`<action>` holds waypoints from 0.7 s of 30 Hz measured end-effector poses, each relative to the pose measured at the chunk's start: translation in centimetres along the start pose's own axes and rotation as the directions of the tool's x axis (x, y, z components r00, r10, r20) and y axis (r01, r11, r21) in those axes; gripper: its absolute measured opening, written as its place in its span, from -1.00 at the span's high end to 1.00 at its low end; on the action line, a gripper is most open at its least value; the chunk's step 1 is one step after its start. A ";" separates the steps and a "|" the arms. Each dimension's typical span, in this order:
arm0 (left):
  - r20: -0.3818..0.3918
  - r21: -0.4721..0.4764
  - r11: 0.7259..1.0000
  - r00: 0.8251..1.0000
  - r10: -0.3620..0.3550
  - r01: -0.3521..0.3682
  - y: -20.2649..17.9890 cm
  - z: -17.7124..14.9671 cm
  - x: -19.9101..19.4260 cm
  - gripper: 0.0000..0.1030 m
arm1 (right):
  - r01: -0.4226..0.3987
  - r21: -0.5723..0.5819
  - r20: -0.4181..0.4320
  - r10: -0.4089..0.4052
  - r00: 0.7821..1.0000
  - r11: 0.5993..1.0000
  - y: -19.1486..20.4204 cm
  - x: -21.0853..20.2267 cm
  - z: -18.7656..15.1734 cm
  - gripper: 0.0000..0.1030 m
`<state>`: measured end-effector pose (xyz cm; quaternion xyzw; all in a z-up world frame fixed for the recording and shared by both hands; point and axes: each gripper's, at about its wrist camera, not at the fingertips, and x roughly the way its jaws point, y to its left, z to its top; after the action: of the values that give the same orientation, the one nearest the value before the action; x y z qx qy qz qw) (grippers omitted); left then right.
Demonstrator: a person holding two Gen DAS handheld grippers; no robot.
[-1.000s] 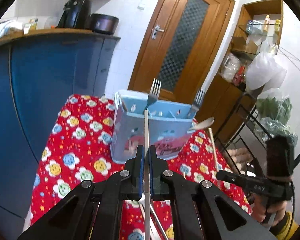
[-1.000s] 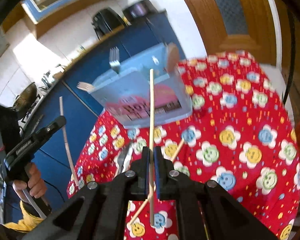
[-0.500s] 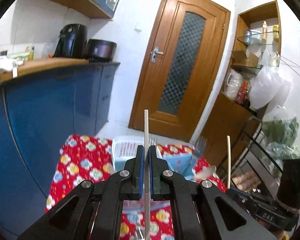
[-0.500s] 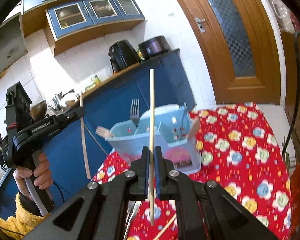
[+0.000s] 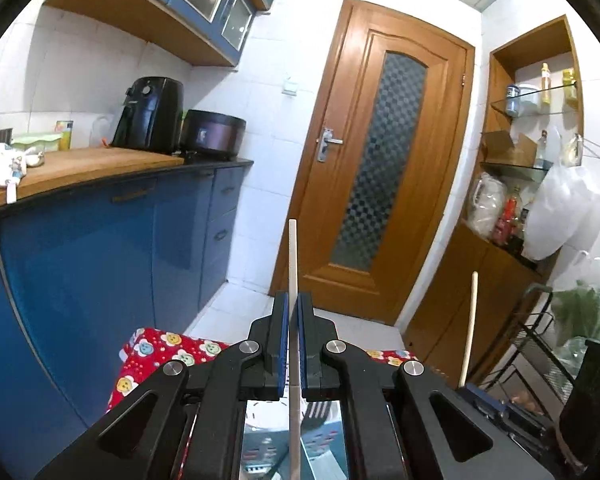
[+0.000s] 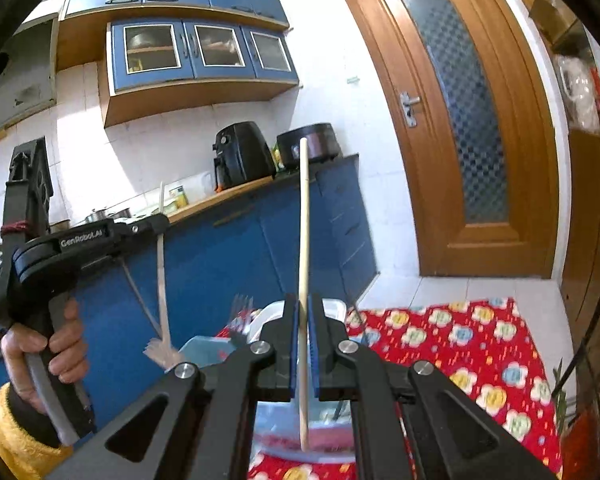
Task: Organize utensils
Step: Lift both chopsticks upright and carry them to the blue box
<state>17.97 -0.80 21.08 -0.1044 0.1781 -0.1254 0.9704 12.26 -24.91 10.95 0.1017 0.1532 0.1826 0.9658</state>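
My left gripper (image 5: 293, 300) is shut on a pale wooden chopstick (image 5: 293, 256) that stands upright, its lower end over the light blue utensil holder (image 5: 268, 452) below. My right gripper (image 6: 303, 304) is shut on a second wooden chopstick (image 6: 304, 216), also upright, its lower tip over the same holder (image 6: 204, 350). Forks (image 6: 240, 308) stand in the holder. The left gripper (image 6: 160, 222) and its chopstick show at the left of the right wrist view. The right chopstick (image 5: 471, 320) shows at the right of the left wrist view.
The holder stands on a table with a red flowered cloth (image 6: 460, 344). Blue kitchen cabinets (image 5: 100, 260) with a wooden counter stand to the left. A wooden door (image 5: 380, 160) is behind, shelves and a wire rack (image 5: 540, 340) to the right.
Both grippers have risen and tilted up with their chopsticks. The holder and table have dropped to the bottom of both views. Both grippers stay shut.
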 end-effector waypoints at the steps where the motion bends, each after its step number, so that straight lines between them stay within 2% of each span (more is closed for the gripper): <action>1: -0.005 -0.001 1.000 1.000 0.002 -0.002 0.1 -0.2 0.6 0.93 | 0.009 -0.009 0.008 -0.009 1.000 1.000 0.0 0.4 0.0 0.88; 11: -0.023 0.008 1.000 1.000 0.018 -0.018 1.0 -3.8 3.8 0.92 | 0.032 -0.065 0.030 -0.030 0.999 0.997 -0.6 4.4 -2.1 0.88; 17: 0.016 0.024 1.000 1.000 0.019 -0.019 1.1 -4.7 3.6 0.92 | 0.029 -0.083 0.017 -0.028 0.999 0.996 -0.6 5.1 -3.1 0.88; 21: 0.007 0.038 0.999 1.000 0.015 -0.015 0.9 -5.3 3.6 0.92 | 0.028 -0.084 0.019 -0.027 0.999 0.996 -0.7 4.9 -3.4 0.87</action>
<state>19.41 -1.83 14.89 -0.0849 0.1731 -0.1211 0.9737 15.68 -23.21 6.36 0.0605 0.1379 0.1747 0.9730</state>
